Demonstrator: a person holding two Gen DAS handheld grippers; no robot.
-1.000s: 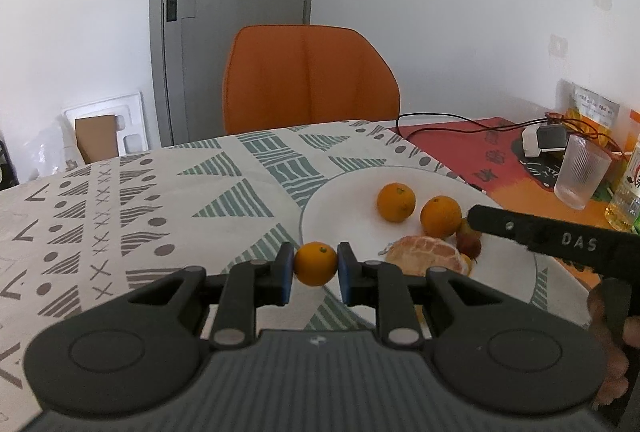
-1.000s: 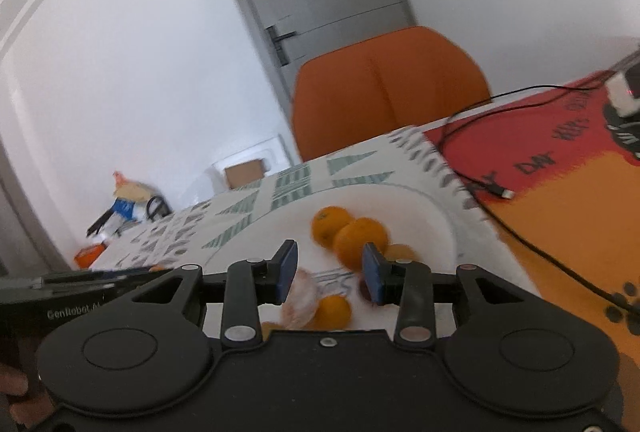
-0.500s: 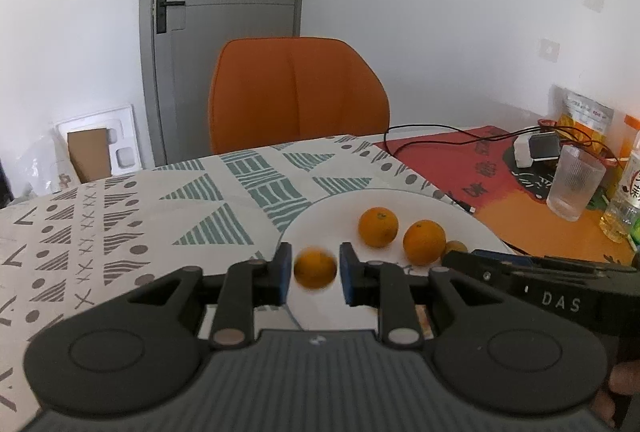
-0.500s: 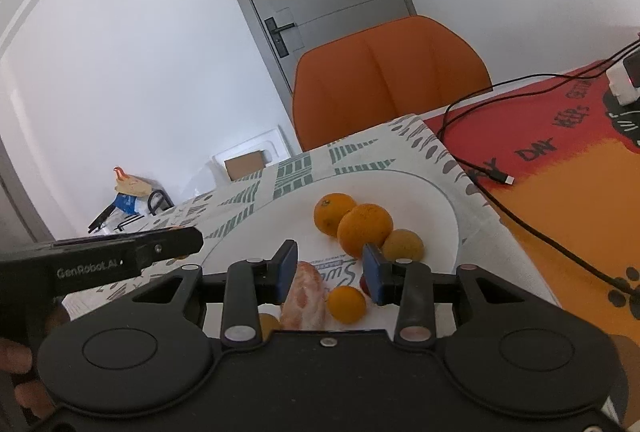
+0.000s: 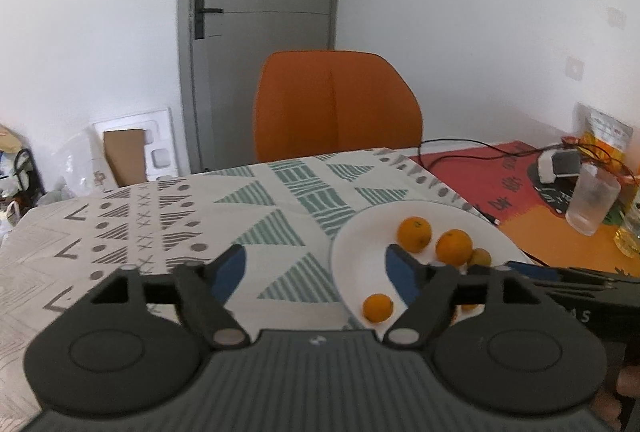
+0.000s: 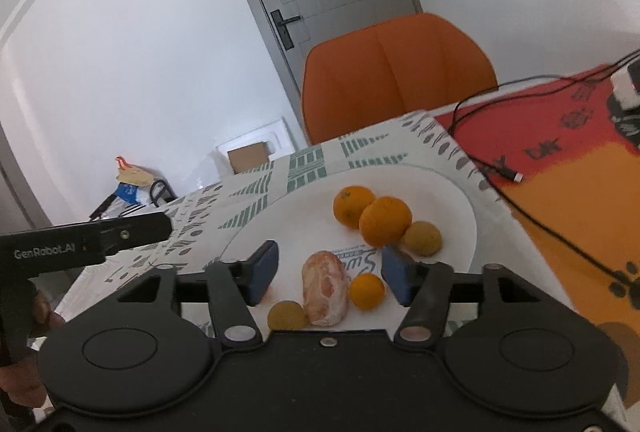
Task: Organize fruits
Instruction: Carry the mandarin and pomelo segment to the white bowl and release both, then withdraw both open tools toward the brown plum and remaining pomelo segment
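White walls, grey door (image 5: 262,43), orange chair (image 5: 336,103).

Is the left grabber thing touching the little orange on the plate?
Apart. Left wrist view: the left hand-held gripper is wide open, and the little orange sits alone on the plate.

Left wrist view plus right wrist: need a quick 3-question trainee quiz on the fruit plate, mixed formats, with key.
1. True or false: the left gripper is shut on the small orange.
2. Multiple choice: the peeled citrus lies (A) on the white plate, (B) on the patterned tablecloth, (C) on the orange chair.
3. Fill in: in the right wrist view, the right gripper is ____.

Key:
1. False: its fingers are spread wide, and the small orange sits on the plate.
2. A.
3. Open, holding nothing.
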